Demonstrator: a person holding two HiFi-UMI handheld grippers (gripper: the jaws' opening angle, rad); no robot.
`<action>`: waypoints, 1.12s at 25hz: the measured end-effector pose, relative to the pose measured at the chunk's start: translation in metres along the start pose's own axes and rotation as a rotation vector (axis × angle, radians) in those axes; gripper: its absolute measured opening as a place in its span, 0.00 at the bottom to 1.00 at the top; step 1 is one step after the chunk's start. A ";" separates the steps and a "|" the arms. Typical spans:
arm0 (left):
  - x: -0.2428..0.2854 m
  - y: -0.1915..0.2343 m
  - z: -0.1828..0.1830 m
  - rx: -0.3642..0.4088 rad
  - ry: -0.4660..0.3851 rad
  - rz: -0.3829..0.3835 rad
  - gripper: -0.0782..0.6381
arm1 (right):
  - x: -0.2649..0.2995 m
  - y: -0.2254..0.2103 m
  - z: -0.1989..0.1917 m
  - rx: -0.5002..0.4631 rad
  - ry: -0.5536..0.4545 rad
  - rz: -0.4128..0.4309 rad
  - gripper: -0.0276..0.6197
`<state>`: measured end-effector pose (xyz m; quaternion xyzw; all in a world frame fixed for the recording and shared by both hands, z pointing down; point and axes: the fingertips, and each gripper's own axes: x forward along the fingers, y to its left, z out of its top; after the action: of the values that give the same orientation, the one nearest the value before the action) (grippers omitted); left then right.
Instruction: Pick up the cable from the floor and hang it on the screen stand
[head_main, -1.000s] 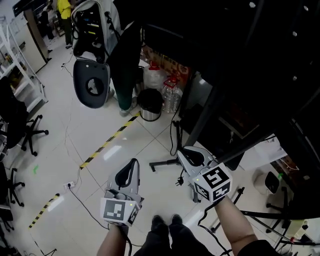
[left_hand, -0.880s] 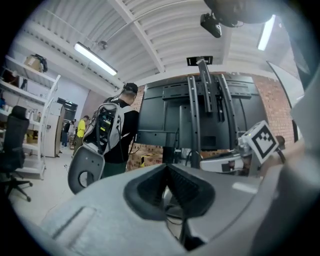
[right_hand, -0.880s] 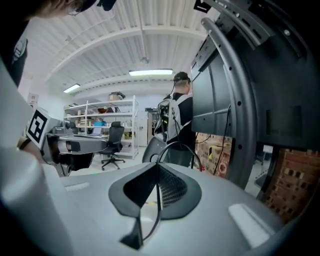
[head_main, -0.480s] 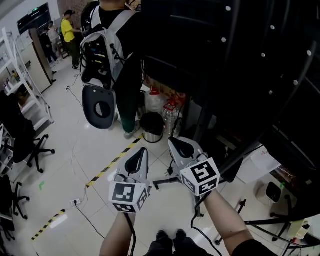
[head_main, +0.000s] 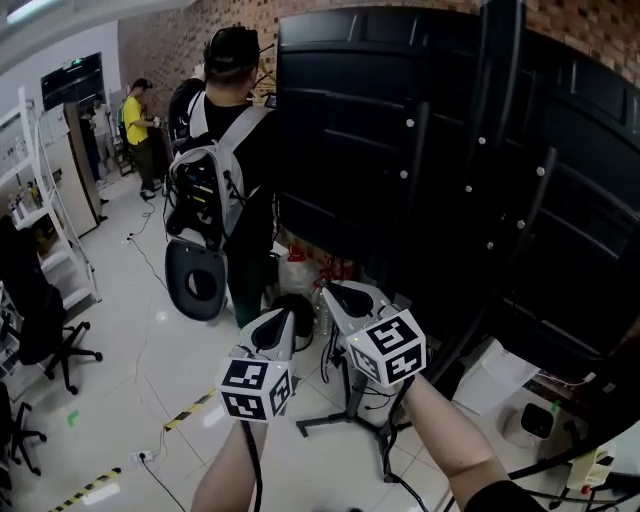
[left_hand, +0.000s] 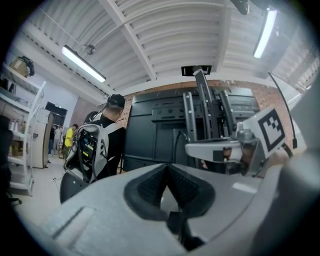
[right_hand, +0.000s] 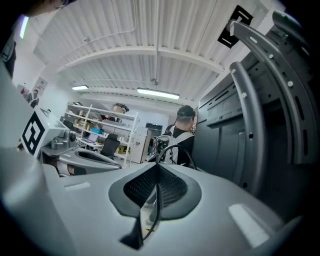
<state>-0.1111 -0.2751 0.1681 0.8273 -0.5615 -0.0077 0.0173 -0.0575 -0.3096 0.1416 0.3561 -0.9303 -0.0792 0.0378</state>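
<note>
In the head view both grippers are held up, level, side by side before the black screen stand (head_main: 418, 190). My left gripper (head_main: 283, 318) has its pads together; in the left gripper view a thin black cable (left_hand: 176, 142) curves up from its tips (left_hand: 166, 166). My right gripper (head_main: 328, 290) is shut on the same black cable (right_hand: 167, 149), which loops above the pads (right_hand: 170, 187) and runs down between them. The stand's upright posts (right_hand: 250, 125) rise close on the right in the right gripper view. The stretch of cable between the grippers is hard to make out.
A person with a backpack (head_main: 215, 170) stands just left of the screen, with a bin (head_main: 298, 305) and bottles at their feet. The stand's base legs (head_main: 345, 418) spread on the floor below. Office chairs (head_main: 40, 330) and shelves (head_main: 50, 200) line the left side; striped tape (head_main: 190, 408) crosses the floor.
Both grippers have risen from near the floor to the height of the screen's lower edge. The head view has tilted up from the floor to the stand and the person.
</note>
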 end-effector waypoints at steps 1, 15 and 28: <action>0.006 -0.001 0.010 0.008 -0.002 -0.015 0.12 | 0.003 -0.006 0.010 -0.003 -0.006 -0.007 0.07; 0.061 -0.024 0.119 0.044 -0.095 -0.120 0.12 | 0.022 -0.077 0.137 -0.117 -0.021 -0.018 0.07; 0.075 -0.045 0.173 0.034 -0.098 -0.131 0.12 | 0.019 -0.142 0.243 -0.017 -0.064 -0.056 0.07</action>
<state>-0.0470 -0.3321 -0.0055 0.8611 -0.5062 -0.0397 -0.0250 -0.0089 -0.3974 -0.1222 0.3788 -0.9201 -0.0994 0.0086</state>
